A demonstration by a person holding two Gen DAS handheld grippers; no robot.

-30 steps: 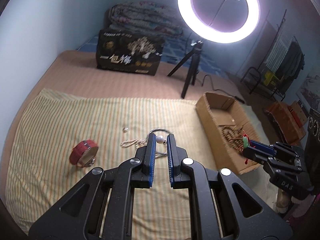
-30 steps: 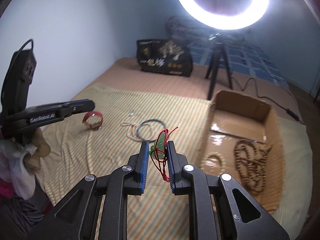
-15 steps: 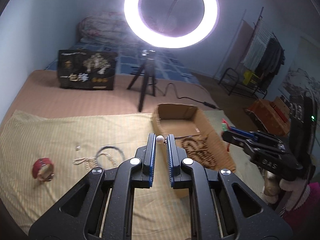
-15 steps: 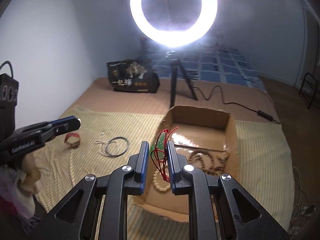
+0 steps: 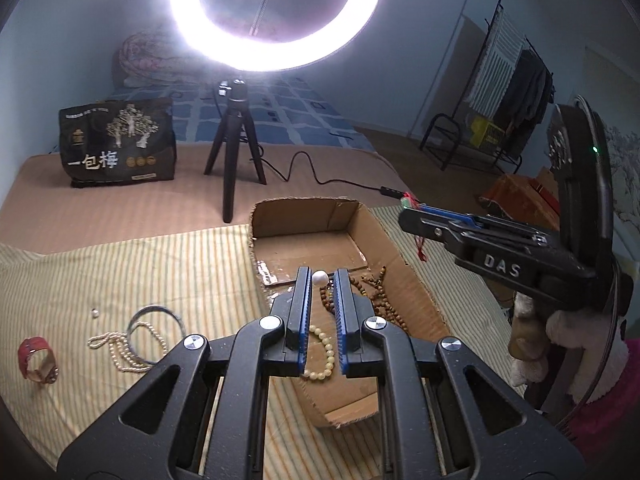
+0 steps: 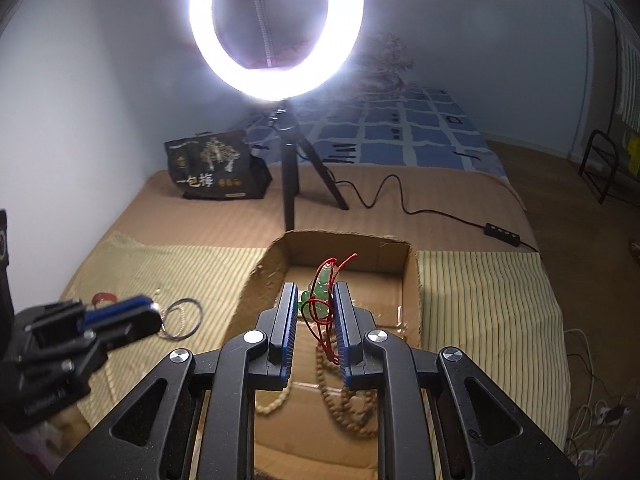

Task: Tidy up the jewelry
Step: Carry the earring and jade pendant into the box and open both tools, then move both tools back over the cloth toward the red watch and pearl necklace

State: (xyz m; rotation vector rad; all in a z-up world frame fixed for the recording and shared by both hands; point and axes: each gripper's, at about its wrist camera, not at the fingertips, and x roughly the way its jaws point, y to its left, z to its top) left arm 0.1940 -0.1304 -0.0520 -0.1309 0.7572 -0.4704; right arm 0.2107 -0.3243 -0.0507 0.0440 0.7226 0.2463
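Both tools now hover over cardboard box.

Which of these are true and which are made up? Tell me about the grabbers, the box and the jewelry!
1. The left gripper pinches a white pearl. True.
2. The right gripper is empty. False: it holds a green pendant on red cord.
3. The cardboard box has nothing inside. False: brown beads lie in it.
4. A red bracelet lies on the striped cloth. True.
5. The ring light is off. False: it glows.
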